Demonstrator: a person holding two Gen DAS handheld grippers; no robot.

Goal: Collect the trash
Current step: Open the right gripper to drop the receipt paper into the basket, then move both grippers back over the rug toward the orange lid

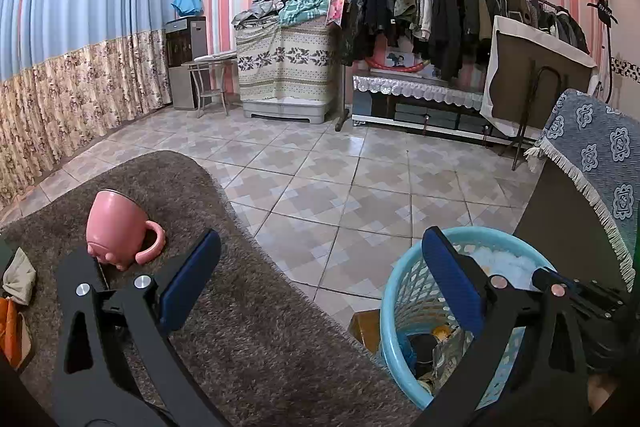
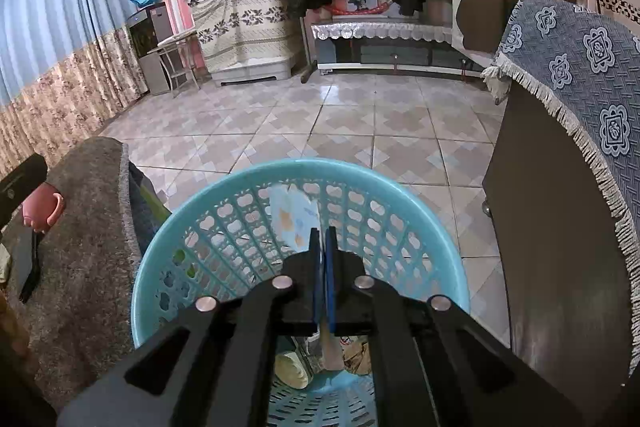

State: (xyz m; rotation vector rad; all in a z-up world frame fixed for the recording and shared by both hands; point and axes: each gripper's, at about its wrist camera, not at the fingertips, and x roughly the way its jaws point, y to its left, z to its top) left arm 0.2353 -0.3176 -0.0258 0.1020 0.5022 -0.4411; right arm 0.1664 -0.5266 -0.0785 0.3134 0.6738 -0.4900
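A light-blue plastic basket (image 1: 390,291) (image 2: 160,247) stands on the tiled floor beside a table covered in grey-brown shag carpet (image 1: 240,327). Several bits of trash (image 1: 440,335) (image 2: 292,371) lie at its bottom, and a pale patterned paper (image 2: 296,215) leans on its far wall. My left gripper (image 1: 322,235) is open wide and holds nothing, one finger over the carpet and the other over the basket. My right gripper (image 2: 323,231) (image 1: 538,273) hangs over the basket mouth with its jaws almost together. A pale scrap (image 2: 330,347) shows just under them; whether the pads still pinch it is unclear.
A pink mug (image 1: 116,227) (image 2: 40,207) lies tipped on the carpet. At the left edge sit a beige cloth (image 1: 18,275) and something orange (image 1: 10,331). A cardboard box (image 1: 366,327) sits by the basket. A dark cabinet under a blue fringed cloth (image 1: 600,163) (image 2: 580,67) stands right.
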